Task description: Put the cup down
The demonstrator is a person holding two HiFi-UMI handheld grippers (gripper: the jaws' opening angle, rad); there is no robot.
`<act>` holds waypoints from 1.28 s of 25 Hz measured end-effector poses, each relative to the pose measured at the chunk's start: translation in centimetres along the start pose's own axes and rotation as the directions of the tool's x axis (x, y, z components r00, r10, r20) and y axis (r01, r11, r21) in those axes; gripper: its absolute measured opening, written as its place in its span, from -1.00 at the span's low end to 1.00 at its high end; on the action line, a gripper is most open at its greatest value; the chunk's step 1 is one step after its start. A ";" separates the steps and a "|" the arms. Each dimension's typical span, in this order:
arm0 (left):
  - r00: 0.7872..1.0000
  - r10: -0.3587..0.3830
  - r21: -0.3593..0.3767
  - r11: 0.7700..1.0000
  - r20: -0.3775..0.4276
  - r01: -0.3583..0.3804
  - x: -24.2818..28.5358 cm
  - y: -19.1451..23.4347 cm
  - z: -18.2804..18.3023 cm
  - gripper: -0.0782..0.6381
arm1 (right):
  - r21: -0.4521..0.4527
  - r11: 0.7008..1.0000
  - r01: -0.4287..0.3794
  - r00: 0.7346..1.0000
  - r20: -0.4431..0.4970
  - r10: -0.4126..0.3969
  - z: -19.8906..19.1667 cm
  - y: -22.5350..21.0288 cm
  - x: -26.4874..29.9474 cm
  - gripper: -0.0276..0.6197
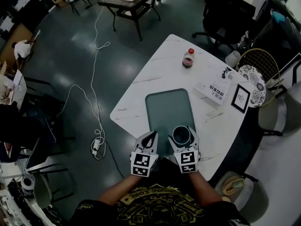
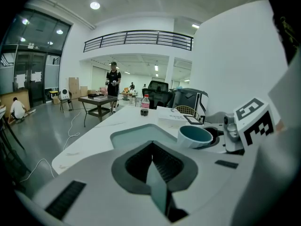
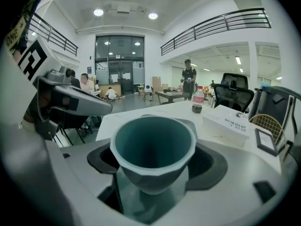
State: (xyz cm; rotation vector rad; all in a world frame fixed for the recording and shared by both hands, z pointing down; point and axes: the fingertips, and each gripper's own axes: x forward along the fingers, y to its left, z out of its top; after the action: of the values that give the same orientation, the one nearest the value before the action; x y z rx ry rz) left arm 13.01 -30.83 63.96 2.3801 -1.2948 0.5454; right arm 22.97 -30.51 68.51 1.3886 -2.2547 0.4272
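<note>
One hand-held gripper (image 1: 182, 133), the right, clamps the cup (image 3: 153, 150) upright.

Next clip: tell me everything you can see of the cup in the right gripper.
The cup is small, with no handle showing, teal inside and paler and faceted outside, ceramic-looking. It is upright, mouth up, empty. The fingers of the right gripper clamp its lower body from both sides. It is over the near end of the teal tray on the white table; whether its base touches the tray cannot be told.
</note>
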 end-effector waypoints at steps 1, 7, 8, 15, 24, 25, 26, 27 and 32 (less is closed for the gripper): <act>1.000 -0.001 0.001 1.000 0.001 0.001 0.0 -0.1 0.0 -0.75 | 0.000 1.000 0.000 1.000 0.000 0.000 -0.1 0.0 0.0 0.26; 1.000 -0.005 -0.004 1.000 0.014 0.005 -0.2 -0.3 0.2 -0.75 | -0.009 1.000 -0.013 1.000 0.004 0.013 0.0 0.0 0.2 0.26; 1.000 -0.005 -0.005 1.000 0.017 0.005 -0.4 -0.3 0.2 -0.75 | -0.010 1.000 -0.014 1.000 0.002 0.014 0.0 0.0 0.2 0.26; 0.999 -0.009 -0.019 1.000 0.044 0.010 -1.3 -0.2 0.4 -0.75 | -0.002 1.000 -0.001 1.000 -0.019 0.001 -0.3 -0.2 0.1 0.30; 0.995 -0.027 -0.019 0.999 0.092 0.029 -3.2 0.0 1.3 -0.75 | 0.013 0.999 0.050 0.998 -0.023 -0.050 0.4 -0.5 -1.4 0.38; 0.995 -0.030 -0.018 0.999 0.098 0.031 -3.4 0.0 1.5 -0.75 | 0.015 0.998 0.058 0.998 -0.020 -0.058 0.5 -0.5 -1.7 0.38; 0.994 -0.032 -0.016 0.999 0.104 0.034 -3.6 0.1 1.6 -0.75 | 0.017 0.998 0.068 0.998 -0.017 -0.067 0.6 -0.6 -2.0 0.38; 0.994 -0.034 -0.013 0.999 0.108 0.036 -3.9 0.1 1.8 -0.75 | 0.019 0.997 0.077 0.997 -0.011 -0.077 0.7 -0.6 -2.3 0.38; 0.992 -0.049 -0.008 0.999 0.120 0.050 -5.1 0.4 2.2 -0.75 | 0.041 0.991 0.131 0.991 0.024 -0.132 1.7 -0.6 -4.0 0.38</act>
State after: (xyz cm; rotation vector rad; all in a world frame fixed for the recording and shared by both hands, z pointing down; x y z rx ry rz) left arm 10.45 -28.50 59.57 2.4620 -1.2802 0.3855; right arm 24.73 -28.59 64.91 1.5611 -2.1701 0.4129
